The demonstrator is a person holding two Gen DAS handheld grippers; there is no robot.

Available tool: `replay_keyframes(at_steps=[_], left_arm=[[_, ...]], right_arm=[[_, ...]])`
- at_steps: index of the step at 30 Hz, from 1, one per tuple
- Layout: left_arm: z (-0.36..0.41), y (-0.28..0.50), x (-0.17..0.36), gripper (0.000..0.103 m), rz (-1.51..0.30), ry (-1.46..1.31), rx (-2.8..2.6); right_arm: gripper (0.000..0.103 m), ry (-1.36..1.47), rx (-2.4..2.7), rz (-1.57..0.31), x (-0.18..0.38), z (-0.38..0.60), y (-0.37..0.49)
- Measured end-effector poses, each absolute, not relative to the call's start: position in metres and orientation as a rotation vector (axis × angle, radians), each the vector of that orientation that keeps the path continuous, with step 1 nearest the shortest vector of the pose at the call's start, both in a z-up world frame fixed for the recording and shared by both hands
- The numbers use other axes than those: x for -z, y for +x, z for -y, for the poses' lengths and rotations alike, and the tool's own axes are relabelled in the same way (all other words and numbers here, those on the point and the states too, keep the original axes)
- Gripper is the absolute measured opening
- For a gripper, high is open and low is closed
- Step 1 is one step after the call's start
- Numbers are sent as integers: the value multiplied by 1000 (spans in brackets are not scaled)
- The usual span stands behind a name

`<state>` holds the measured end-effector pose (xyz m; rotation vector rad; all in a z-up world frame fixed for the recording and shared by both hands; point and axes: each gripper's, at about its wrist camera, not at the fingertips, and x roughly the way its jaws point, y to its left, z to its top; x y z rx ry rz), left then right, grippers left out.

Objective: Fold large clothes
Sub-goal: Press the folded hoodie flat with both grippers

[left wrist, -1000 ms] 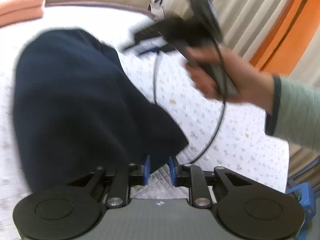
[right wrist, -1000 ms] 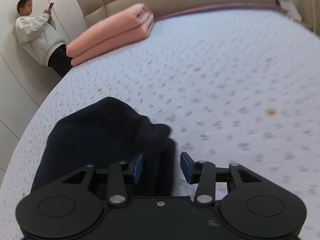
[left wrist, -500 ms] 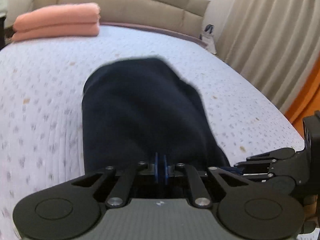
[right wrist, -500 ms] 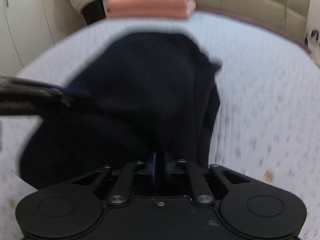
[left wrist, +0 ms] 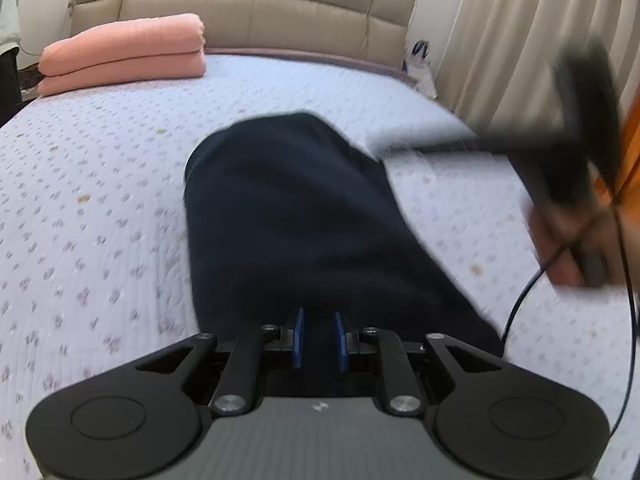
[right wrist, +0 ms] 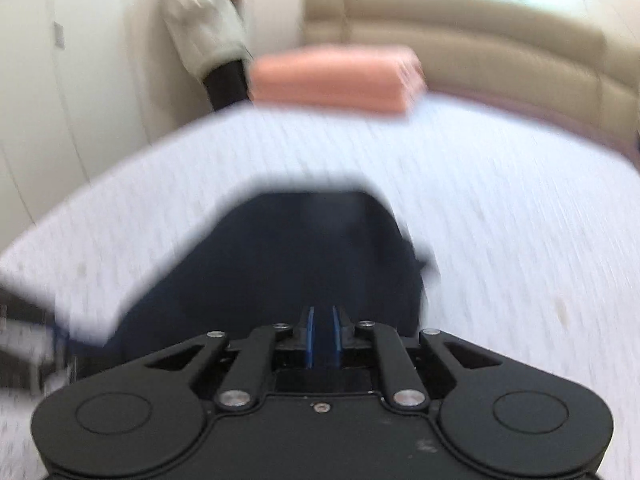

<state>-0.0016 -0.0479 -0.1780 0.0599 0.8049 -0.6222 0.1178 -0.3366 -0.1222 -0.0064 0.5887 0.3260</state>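
Fingers of left gripper [left wrist: 319,330] and right gripper [right wrist: 324,326] – narrowly parted (both empty) – over navy garment [left wrist: 304,216] on bed [left wrist: 100,184].

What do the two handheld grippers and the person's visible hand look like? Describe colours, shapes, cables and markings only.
Left gripper and right gripper: black linkage arms with silver pivot screws, blue finger pads, two round black discs on each body. A thin black cable trails from the right gripper, gripped by a bare, blurred hand.
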Motion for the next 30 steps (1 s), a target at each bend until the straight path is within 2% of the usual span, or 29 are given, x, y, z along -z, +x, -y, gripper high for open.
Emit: replay_keyframes(at_steps=[4,8,12,14,16,17,20,26,29,30], left_arm=[[46,-1,187,20,-807,32,607],[44,2,187,21,-810,31,615],[38,3,186,22,-811,20,637],[37,1,186,23,-814,30,648],[34,-2,186,22,-820,48,664],[32,-3,185,23,-826,53,675],[22,-1,174,21,-844,19,730],[12,38,139,22,-683,-120,752],[35,59,157,22,-717,-49,757],[43,62,172,22,-759,-19,767]], right_arm=[[14,-8,-488,-532,122,305,190],[14,-78,-591,-618,150,266,233],[33,-95,-440,-710,191,273,276],[48,-11,-403,-754,200,288,290],[59,-48,-368,-733,199,288,289],[60,-63,-331,-720,196,290,287],[50,-56,-243,-691,179,305,266],[49,9,-308,-606,131,319,188],[49,-45,-342,-678,148,305,171],[46,-74,-329,-717,161,303,167]])
